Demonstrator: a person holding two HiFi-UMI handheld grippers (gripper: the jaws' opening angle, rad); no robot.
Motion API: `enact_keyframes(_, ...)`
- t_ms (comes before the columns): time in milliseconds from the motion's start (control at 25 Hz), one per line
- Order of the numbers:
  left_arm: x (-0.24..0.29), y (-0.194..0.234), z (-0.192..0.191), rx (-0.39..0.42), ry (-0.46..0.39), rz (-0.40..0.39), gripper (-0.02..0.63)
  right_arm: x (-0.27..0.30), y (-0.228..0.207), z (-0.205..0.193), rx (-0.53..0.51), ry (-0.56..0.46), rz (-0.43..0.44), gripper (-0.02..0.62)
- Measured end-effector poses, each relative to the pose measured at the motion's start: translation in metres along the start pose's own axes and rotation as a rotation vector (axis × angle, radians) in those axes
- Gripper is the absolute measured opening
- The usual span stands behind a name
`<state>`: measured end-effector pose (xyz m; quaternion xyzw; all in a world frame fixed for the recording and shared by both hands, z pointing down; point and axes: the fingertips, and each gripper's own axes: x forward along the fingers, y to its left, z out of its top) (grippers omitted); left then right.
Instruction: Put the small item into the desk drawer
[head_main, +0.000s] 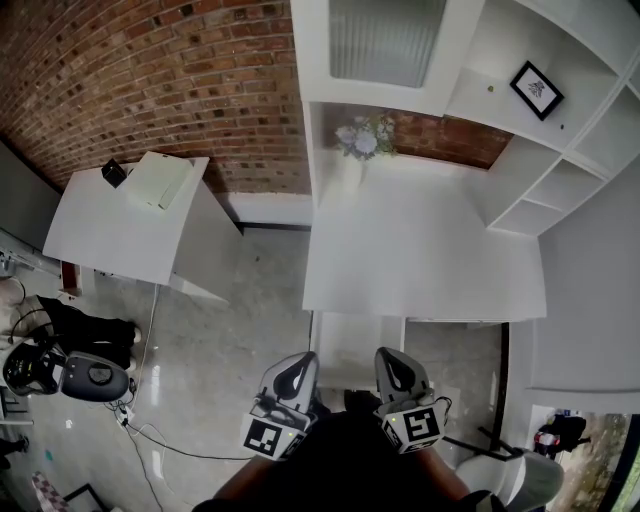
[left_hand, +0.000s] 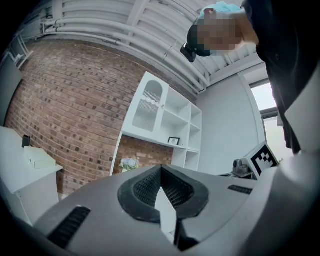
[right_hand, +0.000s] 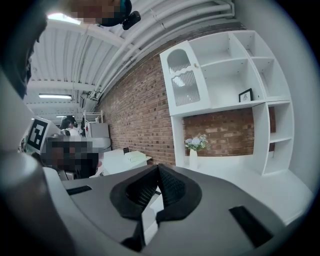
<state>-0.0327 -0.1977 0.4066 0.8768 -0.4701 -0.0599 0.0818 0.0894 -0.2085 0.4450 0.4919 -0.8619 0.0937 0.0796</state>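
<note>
Brick wall (head_main: 150, 80) fills upper left of head view. White desk (head_main: 420, 260) w/ shelf unit (head_main: 560, 150) sits centre-right; white side table (head_main: 110, 230) at left. Under the desk's near edge a white drawer-like box (head_main: 355, 345) sticks out, lower centre. Left gripper (head_main: 303, 360) and right gripper (head_main: 386, 355) sit low in frame, side by side, tips at that box. Both jaws closed tip to tip, nothing btwn pads. Flower vase (head_main: 365, 140) at desk's back, upper centre. Small item: can't spot it in any view.

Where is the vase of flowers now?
In the head view, the vase of flowers stands at the back left corner of the white desk, against the brick wall, beneath the glass-door cabinet.
</note>
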Motion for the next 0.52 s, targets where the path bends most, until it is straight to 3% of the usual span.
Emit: enact_keyframes(520,0.0009,-0.0036,-0.0001,0.000,0.003,0.003,0.021,-0.0029,-0.0008,0.0033,-0.005,-0.012,0.012,0.014)
